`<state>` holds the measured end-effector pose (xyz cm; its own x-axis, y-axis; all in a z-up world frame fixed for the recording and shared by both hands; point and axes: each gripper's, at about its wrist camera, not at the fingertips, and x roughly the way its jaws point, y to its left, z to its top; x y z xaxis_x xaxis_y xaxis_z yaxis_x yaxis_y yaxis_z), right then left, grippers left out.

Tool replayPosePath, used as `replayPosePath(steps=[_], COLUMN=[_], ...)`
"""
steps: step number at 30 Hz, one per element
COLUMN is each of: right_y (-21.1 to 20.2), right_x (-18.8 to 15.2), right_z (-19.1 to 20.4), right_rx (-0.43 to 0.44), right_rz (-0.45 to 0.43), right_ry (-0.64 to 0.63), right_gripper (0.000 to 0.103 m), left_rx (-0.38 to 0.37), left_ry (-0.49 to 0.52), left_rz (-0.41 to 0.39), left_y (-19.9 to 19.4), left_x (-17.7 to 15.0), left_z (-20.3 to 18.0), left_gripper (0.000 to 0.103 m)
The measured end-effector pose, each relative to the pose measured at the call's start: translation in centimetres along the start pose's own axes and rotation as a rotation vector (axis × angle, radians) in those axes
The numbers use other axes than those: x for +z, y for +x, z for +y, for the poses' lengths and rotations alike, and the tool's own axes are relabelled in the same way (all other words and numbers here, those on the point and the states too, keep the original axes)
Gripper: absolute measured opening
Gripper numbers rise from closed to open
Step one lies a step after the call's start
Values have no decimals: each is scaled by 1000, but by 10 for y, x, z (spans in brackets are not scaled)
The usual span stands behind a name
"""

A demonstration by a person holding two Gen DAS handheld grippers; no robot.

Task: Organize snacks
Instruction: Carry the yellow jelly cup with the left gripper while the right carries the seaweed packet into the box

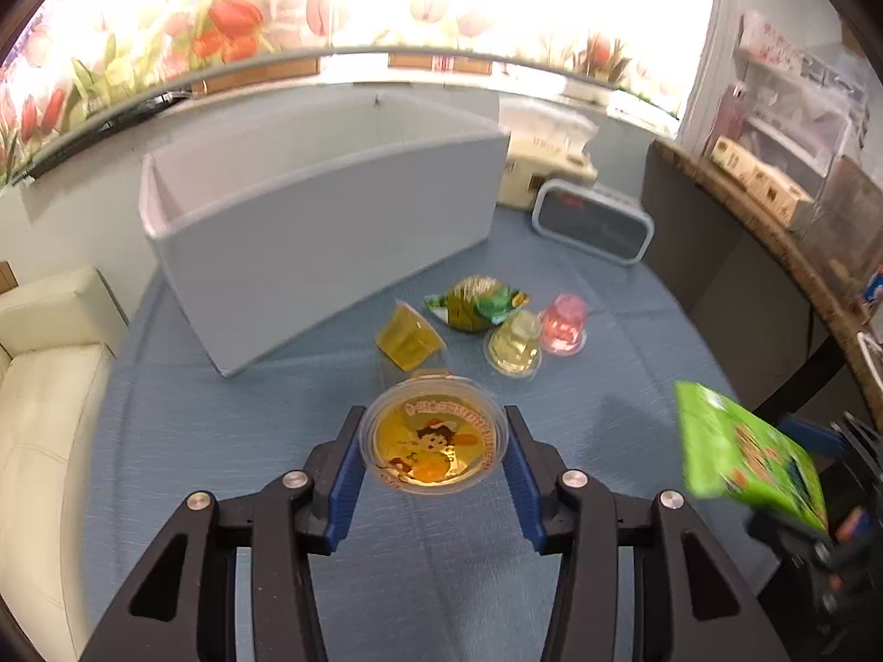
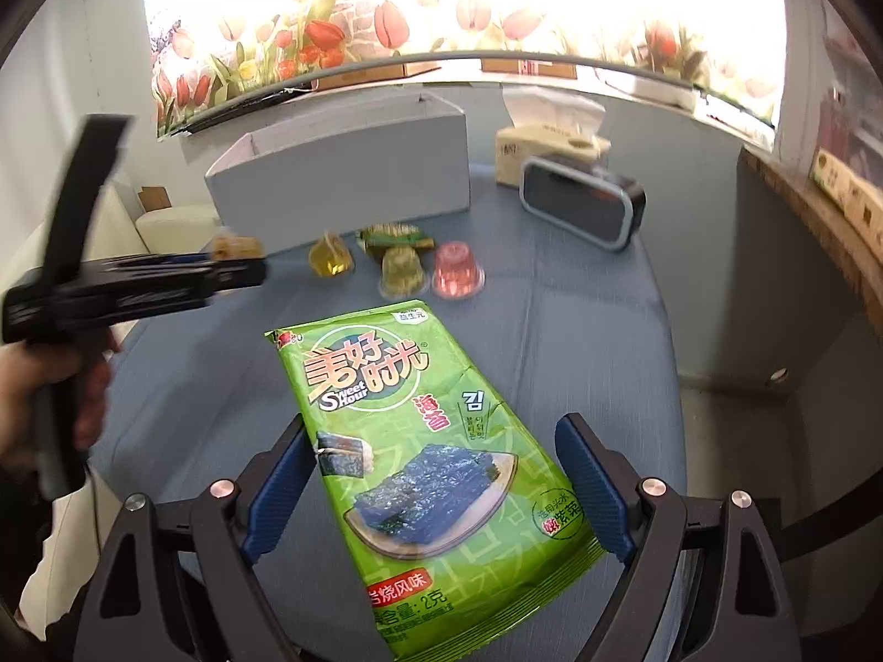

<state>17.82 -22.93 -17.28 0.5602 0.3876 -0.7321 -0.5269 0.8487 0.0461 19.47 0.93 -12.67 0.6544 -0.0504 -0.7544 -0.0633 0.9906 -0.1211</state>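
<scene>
My left gripper [image 1: 434,449] is shut on a yellow jelly cup [image 1: 433,436] with a cartoon lid, held above the blue table. My right gripper [image 2: 436,474] is shut on a green seaweed packet [image 2: 419,441], held above the table; the packet also shows in the left wrist view [image 1: 745,452]. On the table lie a tipped yellow jelly cup [image 1: 408,336], a small green packet [image 1: 477,303], a pale jelly cup [image 1: 513,345] and a pink jelly cup [image 1: 563,323]. A grey open box [image 1: 331,231] stands behind them. The left gripper shows in the right wrist view [image 2: 237,262].
A black clock [image 1: 593,229] with a white rim and a tissue box [image 1: 546,165] stand at the back right. A cream sofa [image 1: 49,386] is to the left. A wooden shelf [image 1: 772,209] with boxes runs along the right.
</scene>
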Motion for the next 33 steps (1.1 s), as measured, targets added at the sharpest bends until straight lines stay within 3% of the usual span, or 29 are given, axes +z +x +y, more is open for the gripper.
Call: replayPosePath(steps=[7,16,26,33], right_y=[7,25,84,138], right_x=[55,158,248,274], right_z=[18,41,44,39], right_rx=[8,-4,-42,-20], right_rz=[-62,-147,-148,-102], right_ry=[-41,-84,-114,-87], right_gripper=[90,90,90,90], left_rx=[-21,-21,-44,-35], left_ry=[-24,-40,-73,-89], left_rz=[-84,-164,-171,-125], left_y=[-49,-66,-31,8], left_x=[24,88,176,197], left_z=[22,58,99,121], left_gripper=[51,51,51,51])
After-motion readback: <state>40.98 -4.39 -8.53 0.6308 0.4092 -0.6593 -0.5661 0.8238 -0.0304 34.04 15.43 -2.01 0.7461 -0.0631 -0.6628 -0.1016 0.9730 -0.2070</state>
